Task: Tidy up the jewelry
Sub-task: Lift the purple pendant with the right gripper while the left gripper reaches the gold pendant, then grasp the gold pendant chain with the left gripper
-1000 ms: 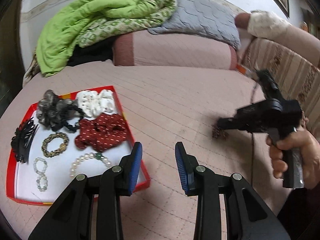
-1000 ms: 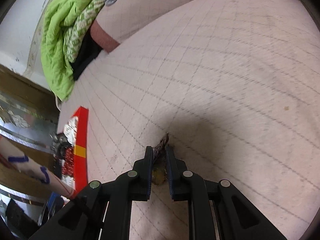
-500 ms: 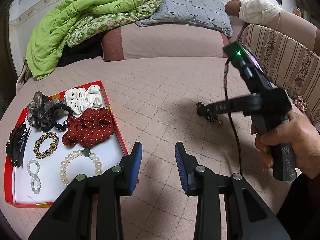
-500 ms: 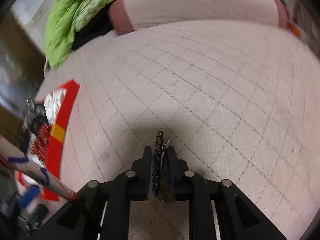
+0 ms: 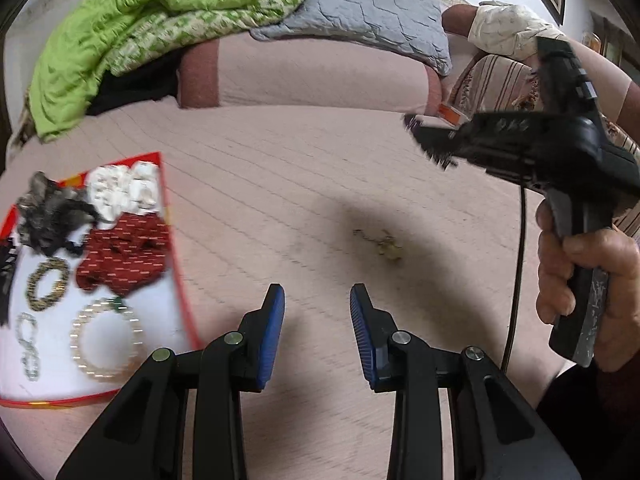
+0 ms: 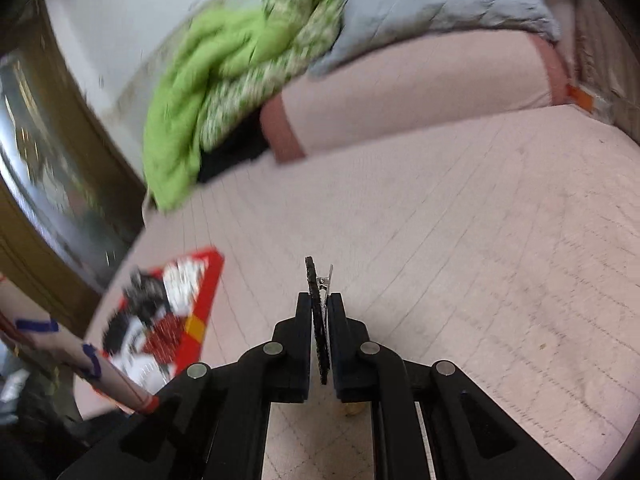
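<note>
Left wrist view, left gripper (image 5: 317, 312): its blue pads are standing partly apart and holding nothing; it is hovering over the pink quilted bed cover (image 5: 280, 184).
Left wrist view, tray: the red-rimmed tray (image 5: 176, 248) is lying at the left, carrying a pearl bracelet (image 5: 105, 340), a red dotted scrunchie (image 5: 124, 252) and other pieces.
Left wrist view, loose piece: a small gold trinket (image 5: 386, 245) is lying on the cover, apart from the tray.
Left wrist view, right gripper (image 5: 430, 142): a hand (image 5: 588, 280) is holding it above the cover, something dark in its tip.
Right wrist view, right gripper (image 6: 322, 312): its jaws have just been closing and are now pinching a dark beaded hair clip (image 6: 319, 308), its metal spring end sticking out.
Right wrist view, tray (image 6: 208, 292): lying lower left, well apart from the clip.
Advice: I think the clip should be carried low over the rim, then released on a bare white part, not on the scrunchie.
</note>
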Tool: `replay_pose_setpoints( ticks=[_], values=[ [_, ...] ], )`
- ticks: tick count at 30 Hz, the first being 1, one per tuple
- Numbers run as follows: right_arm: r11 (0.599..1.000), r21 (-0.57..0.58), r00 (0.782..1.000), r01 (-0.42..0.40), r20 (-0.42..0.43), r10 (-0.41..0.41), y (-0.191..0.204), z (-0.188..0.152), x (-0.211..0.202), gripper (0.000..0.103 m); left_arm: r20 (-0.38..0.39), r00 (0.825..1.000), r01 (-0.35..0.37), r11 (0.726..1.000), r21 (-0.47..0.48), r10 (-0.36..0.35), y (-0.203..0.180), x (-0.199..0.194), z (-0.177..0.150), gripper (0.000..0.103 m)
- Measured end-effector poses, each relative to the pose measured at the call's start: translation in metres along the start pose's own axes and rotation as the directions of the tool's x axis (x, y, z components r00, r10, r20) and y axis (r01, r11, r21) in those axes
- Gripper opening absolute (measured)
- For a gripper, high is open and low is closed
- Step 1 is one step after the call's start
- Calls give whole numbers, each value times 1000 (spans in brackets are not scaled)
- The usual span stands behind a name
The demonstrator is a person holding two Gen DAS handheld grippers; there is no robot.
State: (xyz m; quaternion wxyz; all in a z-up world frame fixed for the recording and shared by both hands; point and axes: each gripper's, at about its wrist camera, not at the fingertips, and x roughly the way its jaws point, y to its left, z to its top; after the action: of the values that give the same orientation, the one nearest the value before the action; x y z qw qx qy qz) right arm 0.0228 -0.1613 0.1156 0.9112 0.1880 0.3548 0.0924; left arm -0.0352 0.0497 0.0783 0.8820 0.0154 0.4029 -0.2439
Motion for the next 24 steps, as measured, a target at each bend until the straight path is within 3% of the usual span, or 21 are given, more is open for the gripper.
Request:
replay_pose_setpoints(
  ticks=[6, 16, 24],
  values=[
    [995, 101, 999, 7, 46, -11, -30, 9, -22, 9, -64, 994, 91, 996, 5, -91, -41, 37, 17, 33],
    [991, 136, 999, -5, 39, 0, -49, 11, -36, 9, -141, 990, -11, 1000, 25, 14, -68, 103, 28, 20],
    [992, 120, 999, -35, 28, 31, -46, 10, -36, 9, -132, 990, -40, 999, 21, 42, -65, 125, 31, 15]
  ],
)
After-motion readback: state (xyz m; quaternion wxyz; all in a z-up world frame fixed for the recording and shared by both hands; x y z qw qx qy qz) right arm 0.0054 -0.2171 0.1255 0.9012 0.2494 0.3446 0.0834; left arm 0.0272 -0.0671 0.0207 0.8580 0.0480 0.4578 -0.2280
